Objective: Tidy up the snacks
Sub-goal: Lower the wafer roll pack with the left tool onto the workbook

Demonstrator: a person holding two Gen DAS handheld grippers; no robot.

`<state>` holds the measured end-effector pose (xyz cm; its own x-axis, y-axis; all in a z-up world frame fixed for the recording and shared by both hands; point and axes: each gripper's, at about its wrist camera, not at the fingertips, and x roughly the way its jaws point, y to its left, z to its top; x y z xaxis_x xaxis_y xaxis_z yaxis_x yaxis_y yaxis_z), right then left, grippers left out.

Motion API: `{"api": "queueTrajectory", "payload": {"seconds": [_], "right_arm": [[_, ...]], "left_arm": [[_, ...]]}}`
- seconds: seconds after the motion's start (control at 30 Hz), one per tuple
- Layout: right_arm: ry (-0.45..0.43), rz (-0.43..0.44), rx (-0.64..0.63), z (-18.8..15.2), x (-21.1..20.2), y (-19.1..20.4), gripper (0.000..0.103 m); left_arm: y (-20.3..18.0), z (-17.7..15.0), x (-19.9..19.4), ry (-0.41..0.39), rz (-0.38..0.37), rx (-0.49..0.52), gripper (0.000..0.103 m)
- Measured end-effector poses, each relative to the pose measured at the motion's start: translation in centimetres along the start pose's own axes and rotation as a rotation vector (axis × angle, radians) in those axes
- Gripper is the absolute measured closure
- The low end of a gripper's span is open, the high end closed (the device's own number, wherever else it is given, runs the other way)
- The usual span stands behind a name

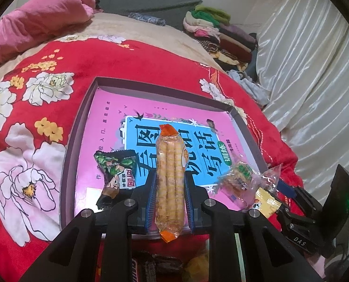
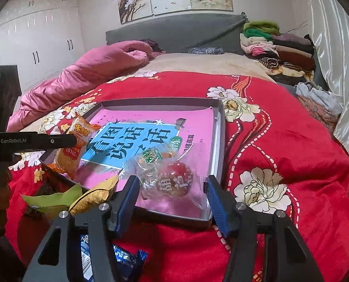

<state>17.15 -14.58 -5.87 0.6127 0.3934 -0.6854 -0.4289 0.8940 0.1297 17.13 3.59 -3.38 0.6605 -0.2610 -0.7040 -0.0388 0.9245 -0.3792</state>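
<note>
A shallow grey tray (image 1: 80,122) holding a pink book lies on the red flowered blanket. My left gripper (image 1: 169,181) is shut on a long clear packet of wafer rolls (image 1: 169,164) with orange ends, held over the tray's near edge. That same wafer packet (image 2: 77,145) shows at the left in the right wrist view. A green-and-black snack packet (image 1: 116,176) lies in the tray to its left. My right gripper (image 2: 170,185) stands open around a clear packet with a round red snack (image 2: 174,181), which rests in the near right corner of the tray (image 2: 219,127); its loose wrapper nearly reaches both pads.
A yellow packet (image 2: 97,195) and a green one (image 2: 50,202) lie at the tray's near left corner, a blue packet (image 2: 127,258) under my right gripper. A pink duvet (image 2: 92,75), folded clothes (image 2: 280,49) and a white curtain (image 1: 315,82) border the bed.
</note>
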Motion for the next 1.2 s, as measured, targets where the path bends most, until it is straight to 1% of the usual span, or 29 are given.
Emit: {"api": "queueTrajectory", "payload": {"seconds": [0.73,1.2], "right_arm": [[-0.013,-0.035,-0.017,0.12,-0.39,0.0,0.044],[-0.022,-0.041,-0.012,0.19,-0.62,-0.2,0.044]], "left_arm": [[0.13,-0.15,0.55,0.015,0.012,0.002,0.08],[-0.02,-0.42,0.92,0.033,0.019,0.006,0.08]]}}
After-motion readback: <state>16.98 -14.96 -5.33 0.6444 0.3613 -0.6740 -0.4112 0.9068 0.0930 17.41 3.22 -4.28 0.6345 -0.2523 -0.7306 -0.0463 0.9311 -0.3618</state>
